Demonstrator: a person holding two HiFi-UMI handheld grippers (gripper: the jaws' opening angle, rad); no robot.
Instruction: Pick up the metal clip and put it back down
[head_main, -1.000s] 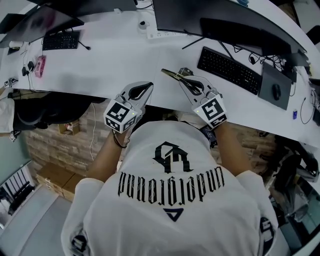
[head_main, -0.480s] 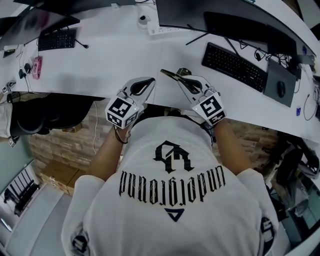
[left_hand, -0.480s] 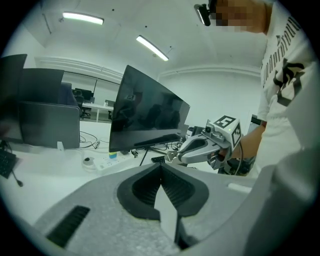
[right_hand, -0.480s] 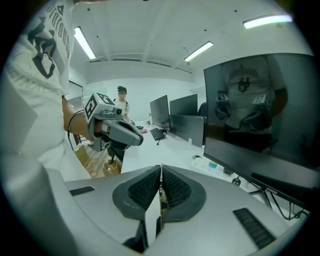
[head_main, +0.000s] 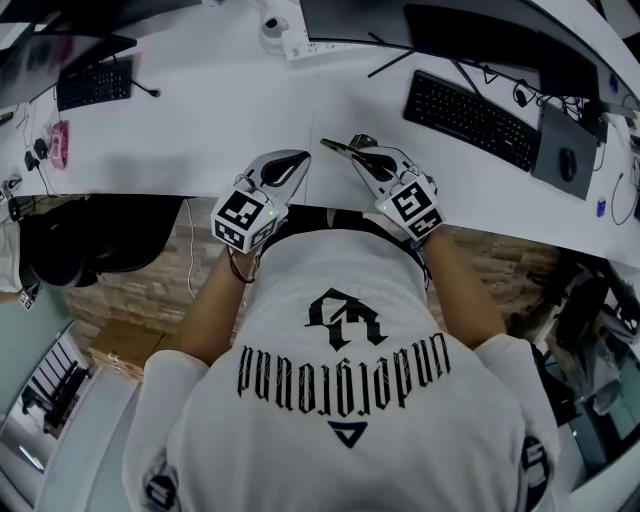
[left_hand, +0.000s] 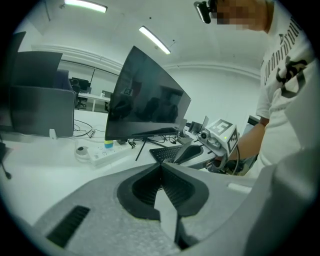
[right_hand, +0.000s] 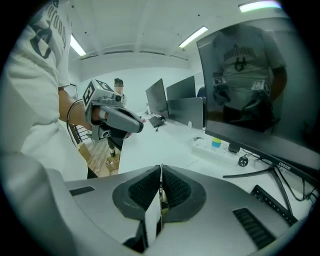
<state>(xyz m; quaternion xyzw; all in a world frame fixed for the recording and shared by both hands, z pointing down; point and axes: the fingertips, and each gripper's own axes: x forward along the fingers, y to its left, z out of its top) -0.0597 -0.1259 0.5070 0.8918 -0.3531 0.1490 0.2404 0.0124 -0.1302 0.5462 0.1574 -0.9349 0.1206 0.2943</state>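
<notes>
At desk (head_main: 200, 120) edge, head view: right gripper (head_main: 362, 158) clamped on clip (head_main: 338, 146), which juts past its tips; whether it touches the desk, can't tell. Left gripper (head_main: 297, 162) just to its left, jaws together. Keyboard (head_main: 470, 118) beyond and right of right gripper, mouse (head_main: 568, 165) farther right, power strip (head_main: 298, 40) well ahead of both.

Left gripper view: pads closed, nothing between. Monitor (left_hand: 145, 100) ahead; right gripper off to the right.

Right gripper view: pads pinch a thin brassy sliver of clip. Left gripper up-left, monitor close on the right.
</notes>
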